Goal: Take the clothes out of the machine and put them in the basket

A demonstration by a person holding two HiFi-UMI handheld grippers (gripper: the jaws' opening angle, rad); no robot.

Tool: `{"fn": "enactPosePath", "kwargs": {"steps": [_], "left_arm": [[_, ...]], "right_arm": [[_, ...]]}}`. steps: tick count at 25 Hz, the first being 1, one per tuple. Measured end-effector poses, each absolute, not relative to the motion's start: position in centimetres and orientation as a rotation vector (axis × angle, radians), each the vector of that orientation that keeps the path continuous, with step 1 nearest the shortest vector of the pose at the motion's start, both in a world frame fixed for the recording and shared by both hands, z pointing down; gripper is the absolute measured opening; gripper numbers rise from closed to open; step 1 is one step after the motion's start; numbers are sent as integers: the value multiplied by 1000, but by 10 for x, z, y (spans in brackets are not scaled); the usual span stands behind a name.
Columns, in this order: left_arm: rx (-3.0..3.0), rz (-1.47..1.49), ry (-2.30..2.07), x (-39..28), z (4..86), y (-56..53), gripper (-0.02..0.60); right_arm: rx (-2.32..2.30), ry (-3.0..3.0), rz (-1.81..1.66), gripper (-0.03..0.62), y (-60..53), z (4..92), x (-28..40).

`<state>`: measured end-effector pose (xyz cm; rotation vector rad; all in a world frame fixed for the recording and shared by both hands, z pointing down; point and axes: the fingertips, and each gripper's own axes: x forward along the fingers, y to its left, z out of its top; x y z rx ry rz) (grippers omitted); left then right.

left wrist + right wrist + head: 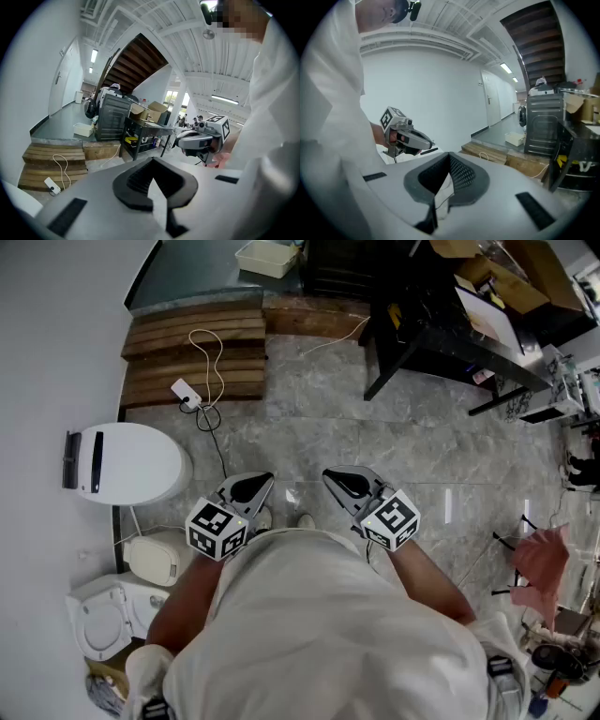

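Observation:
I stand on a grey marble floor and hold both grippers level in front of my white shirt. In the head view my left gripper (268, 479) and right gripper (328, 474) are both shut and hold nothing. A dark machine (112, 116) stands far ahead on a raised platform; the right gripper view shows it (543, 123) with a round door on its side. A white tub (267, 257) sits on the platform beside it. No clothes show in the machine from here. Each gripper view shows its own shut jaws (151, 161) (449, 157) and the other gripper beyond.
Wooden steps (192, 352) lead up to the platform, with a white power strip and cable (186, 393) lying on them. A black table (450, 324) piled with boxes stands at the right. White rounded fixtures (127, 463) line the left wall. A red cloth (542, 559) hangs at the right.

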<state>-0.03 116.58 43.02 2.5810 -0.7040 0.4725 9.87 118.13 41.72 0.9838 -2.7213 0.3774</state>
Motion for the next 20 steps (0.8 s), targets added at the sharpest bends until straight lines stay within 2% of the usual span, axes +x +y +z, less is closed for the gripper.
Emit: {"fn": "enactPosePath", "kwargs": {"steps": [6,16,20], "left_arm": [[2611,489,-672,46,433,1178,-3],[2571,498,-757,65,435,1169,-3],[2557,481,-767,58,441,1142,-3]], "right_arm": [[1028,-2745,407,3,1185,430,141],[952,-2857,441,5,1167,438,158],[969,-2850,420,34,1133,442,150]]}}
